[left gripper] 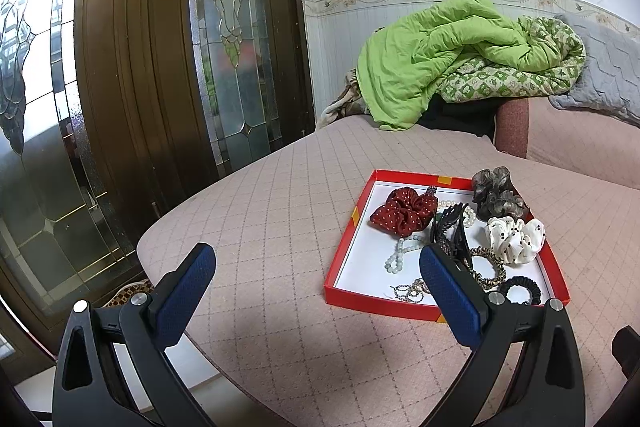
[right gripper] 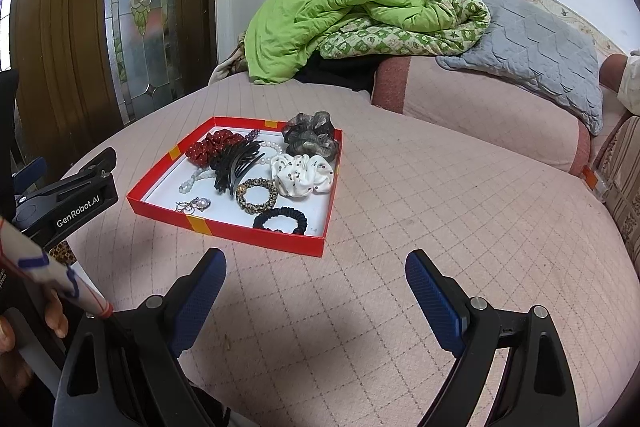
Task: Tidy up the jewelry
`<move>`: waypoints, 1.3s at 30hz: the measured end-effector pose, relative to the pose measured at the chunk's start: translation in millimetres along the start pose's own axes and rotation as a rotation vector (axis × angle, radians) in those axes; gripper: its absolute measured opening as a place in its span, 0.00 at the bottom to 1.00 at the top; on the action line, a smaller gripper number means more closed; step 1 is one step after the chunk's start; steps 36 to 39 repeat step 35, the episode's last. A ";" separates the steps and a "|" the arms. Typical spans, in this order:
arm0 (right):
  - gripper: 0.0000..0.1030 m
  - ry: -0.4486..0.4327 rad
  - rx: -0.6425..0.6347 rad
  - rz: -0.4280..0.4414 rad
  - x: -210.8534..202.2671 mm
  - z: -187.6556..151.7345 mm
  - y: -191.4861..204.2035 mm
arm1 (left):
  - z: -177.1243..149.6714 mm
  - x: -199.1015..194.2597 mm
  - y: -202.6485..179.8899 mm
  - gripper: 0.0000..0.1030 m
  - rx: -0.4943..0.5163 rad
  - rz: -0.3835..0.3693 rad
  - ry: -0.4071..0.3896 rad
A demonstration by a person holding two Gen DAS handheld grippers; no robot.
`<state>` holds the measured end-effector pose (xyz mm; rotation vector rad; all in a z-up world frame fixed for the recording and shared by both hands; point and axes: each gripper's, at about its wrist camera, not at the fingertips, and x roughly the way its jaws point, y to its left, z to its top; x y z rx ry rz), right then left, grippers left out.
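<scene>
The red tray (right gripper: 256,233) is sitting on the pink quilted cushion (right gripper: 400,227), holding the jewelry and hair pieces: a dark red dotted scrunchie (right gripper: 210,146) at its far left, a grey scrunchie (right gripper: 310,138) leaning over the far right corner, a white dotted scrunchie (right gripper: 302,174) just in front of that, and a black claw clip (right gripper: 236,163) lying between them over a pale bead bracelet (right gripper: 196,180). A leopard hair tie (right gripper: 256,195), a black hair tie (right gripper: 281,221) and a silver chain (right gripper: 194,205) are lying along the near side. You are holding your left gripper (left gripper: 318,273) spread wide and empty, left of the tray; your right gripper (right gripper: 316,277) is also gaping wide, empty, hovering before the tray's near wall. A green quilt (right gripper: 340,15) is lying heaped behind.
</scene>
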<state>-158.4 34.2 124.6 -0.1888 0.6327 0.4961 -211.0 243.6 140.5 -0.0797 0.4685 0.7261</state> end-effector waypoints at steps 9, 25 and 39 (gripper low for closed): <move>0.91 0.003 0.001 -0.001 0.6 -0.5 0.1 | -0.9 1.3 -0.5 0.99 0.002 -0.001 0.001; 0.91 0.005 -0.001 0.001 1.9 -1.5 -2.6 | -2.9 6.0 3.5 0.99 0.003 -0.007 0.016; 0.91 0.014 0.085 -0.067 -2.4 -15.1 -49.8 | -3.5 2.1 -17.6 0.99 0.102 -0.093 0.048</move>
